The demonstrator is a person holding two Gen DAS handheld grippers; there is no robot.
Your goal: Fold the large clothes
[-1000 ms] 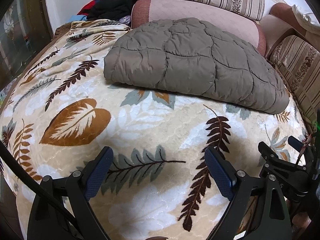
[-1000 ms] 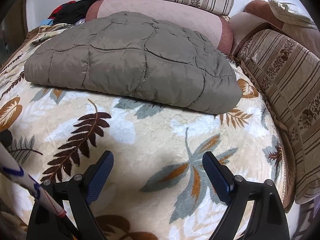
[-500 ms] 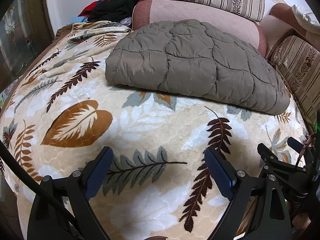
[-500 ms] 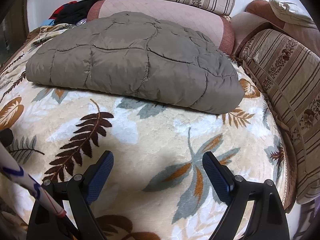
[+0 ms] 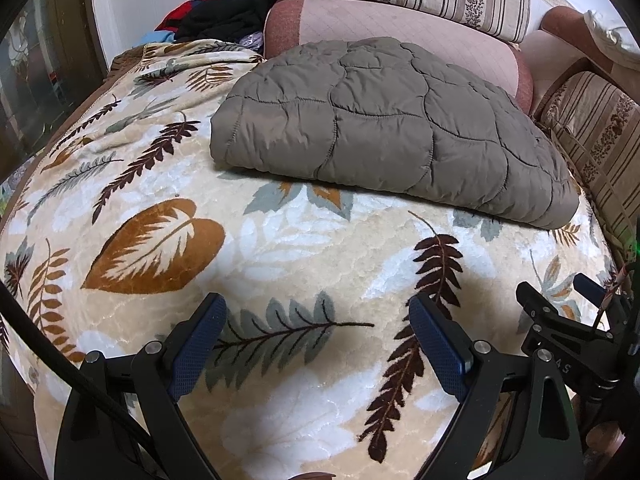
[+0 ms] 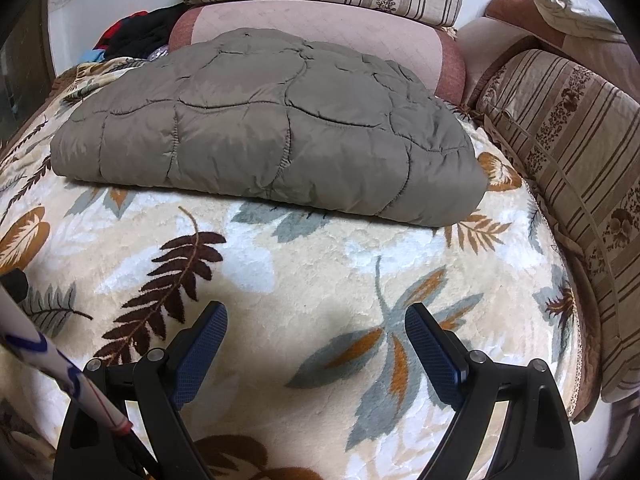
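You are holding your left tool and your right tool with their blue-padded fingers spread wide apart, both gripping nothing and hovering over the leaf-patterned blanket. The folded grey quilted garment is lying on that blanket toward 12 o'clock of both tools (well apart from either), its far edge resting against the pink cushion. At 11 o'clock in the left view, a heap of dark and red clothes is sitting by the wall, and striped cushions are running along 2 o'clock.

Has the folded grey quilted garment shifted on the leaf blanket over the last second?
No. The grey quilted garment keeps its place against the pink cushion; only the cameras drifted slightly.
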